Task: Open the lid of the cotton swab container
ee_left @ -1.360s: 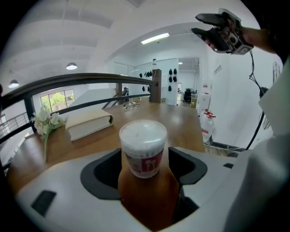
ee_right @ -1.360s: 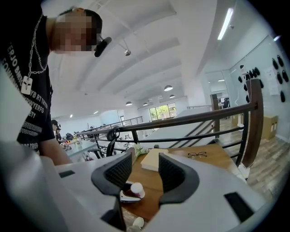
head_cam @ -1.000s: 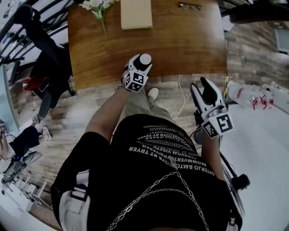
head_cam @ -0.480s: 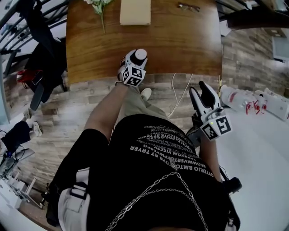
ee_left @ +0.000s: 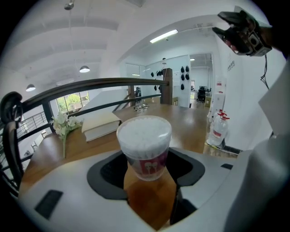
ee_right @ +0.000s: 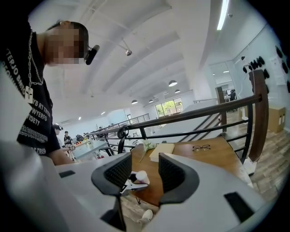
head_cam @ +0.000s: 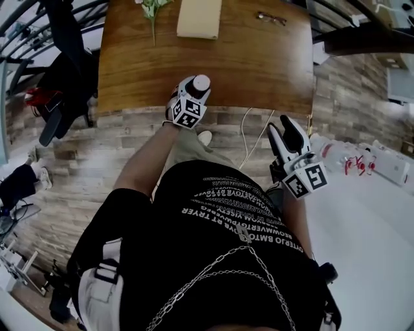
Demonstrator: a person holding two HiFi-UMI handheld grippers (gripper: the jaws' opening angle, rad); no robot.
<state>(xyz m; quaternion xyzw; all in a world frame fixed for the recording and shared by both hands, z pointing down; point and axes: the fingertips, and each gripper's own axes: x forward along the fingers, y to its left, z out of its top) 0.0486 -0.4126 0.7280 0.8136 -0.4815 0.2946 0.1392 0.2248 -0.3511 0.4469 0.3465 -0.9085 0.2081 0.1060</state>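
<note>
The cotton swab container (head_cam: 200, 82) is a clear cup packed with white swabs, with a clear lid and a red label band. It is at the front edge of the wooden table (head_cam: 252, 64). My left gripper (head_cam: 194, 92) reaches it from the near side. In the left gripper view the container (ee_left: 145, 136) stands between the jaws of my left gripper (ee_left: 147, 171), which are closing. I cannot see the pads pressing on it. My right gripper (head_cam: 284, 128) hangs open over the floor to the right with nothing between its jaws. The right gripper view shows the container (ee_right: 141, 174) far off.
A beige book (head_cam: 198, 18), a flower sprig (head_cam: 152, 8) and glasses (head_cam: 272, 17) lie at the table's far side. A white cable (head_cam: 253, 132) runs down from the table edge. Bottles with red caps (head_cam: 354, 163) lie on the floor at right. A dark railing (ee_left: 90, 86) stands beyond the table.
The head view has drifted a little. The left gripper stays at the container by the table's front edge. The right gripper has barely moved.
</note>
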